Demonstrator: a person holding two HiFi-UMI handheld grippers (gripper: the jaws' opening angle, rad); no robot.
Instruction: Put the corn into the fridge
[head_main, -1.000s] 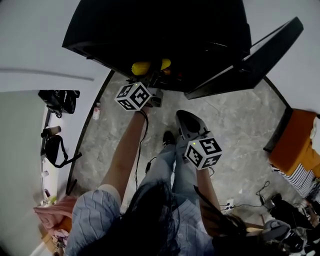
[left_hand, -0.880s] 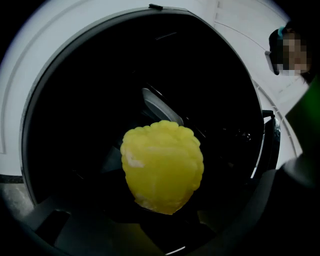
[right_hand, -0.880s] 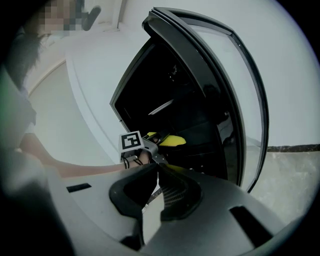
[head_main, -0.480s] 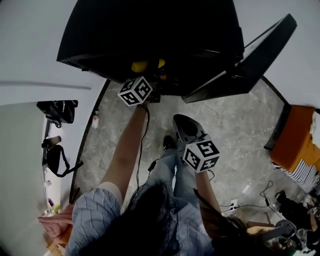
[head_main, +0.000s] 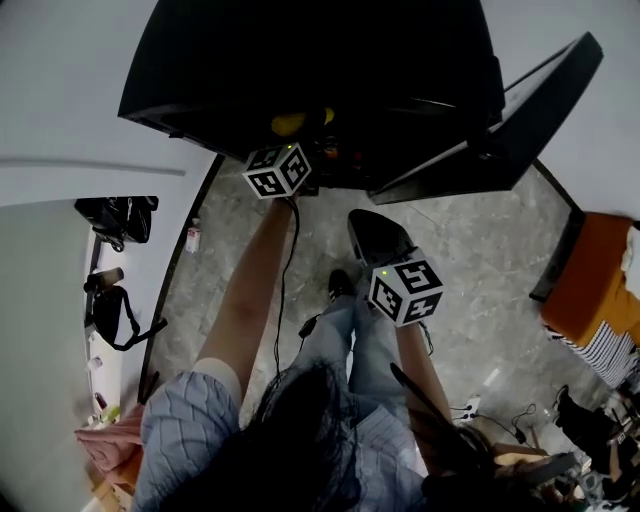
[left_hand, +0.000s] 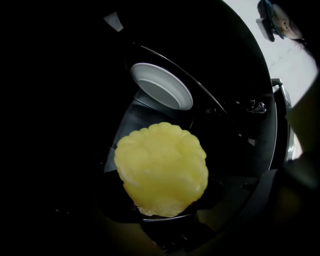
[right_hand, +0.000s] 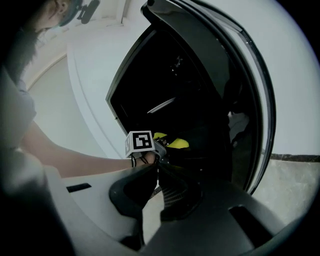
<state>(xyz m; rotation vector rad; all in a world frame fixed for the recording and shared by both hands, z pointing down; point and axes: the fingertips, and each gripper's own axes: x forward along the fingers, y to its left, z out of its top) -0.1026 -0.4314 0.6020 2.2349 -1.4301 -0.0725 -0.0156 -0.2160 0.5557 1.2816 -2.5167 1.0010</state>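
Note:
The yellow corn (left_hand: 161, 170) is seen end-on, filling the middle of the left gripper view, with my left gripper (head_main: 303, 148) shut on it. It is held inside the dark open fridge (head_main: 300, 60), above a glass shelf (left_hand: 131, 117). In the head view only a bit of the corn (head_main: 290, 124) shows past the marker cube. My right gripper (right_hand: 156, 166) hangs lower and behind, outside the fridge, over the floor. Its jaws are shut on nothing. From the right gripper view the corn (right_hand: 172, 142) sits just inside the fridge opening.
A white bowl (left_hand: 161, 86) lies deeper in the fridge, behind the corn. The fridge door (head_main: 500, 110) stands open to the right. Black bags (head_main: 115, 215) lie at the left wall, an orange item (head_main: 590, 290) at the right, and cables (head_main: 480, 405) on the stone floor.
My left gripper has carried the corn further into the fridge opening. The right gripper has shifted only slightly and stays shut.

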